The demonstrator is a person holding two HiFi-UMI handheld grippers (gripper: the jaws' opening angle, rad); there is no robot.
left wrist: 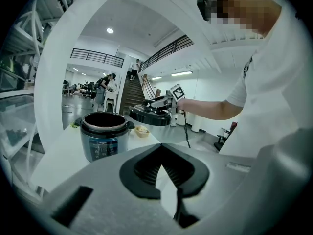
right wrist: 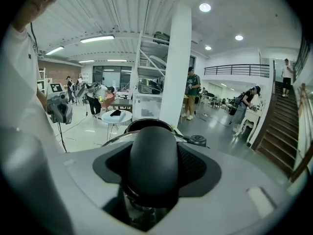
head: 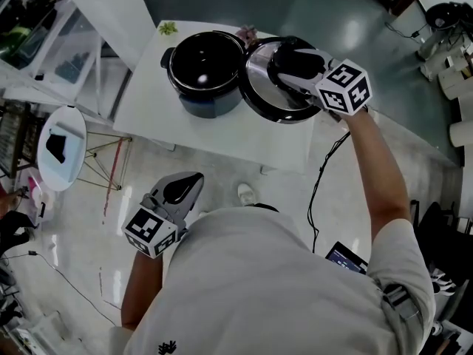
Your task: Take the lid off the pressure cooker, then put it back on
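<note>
The open pressure cooker pot (head: 207, 72) stands on the white table (head: 155, 109), its dark inner bowl showing. Just right of it, my right gripper (head: 294, 65) is shut on the black handle (right wrist: 152, 165) of the shiny lid (head: 260, 87), which hangs tilted beside the pot's rim. In the right gripper view the pot (right wrist: 146, 125) sits just past the handle. From the left gripper view the pot (left wrist: 104, 136) is at left and the lid (left wrist: 149, 115) at its right, off it. My left gripper (head: 181, 191) hangs low by the person's body, away from the table, shut and holding nothing.
A small round side table (head: 60, 146) with a black object stands on the floor at left. A small dish (left wrist: 142, 130) and a green item (head: 168, 28) lie at the table's far side. A black cable (head: 321, 176) trails to the floor on the right.
</note>
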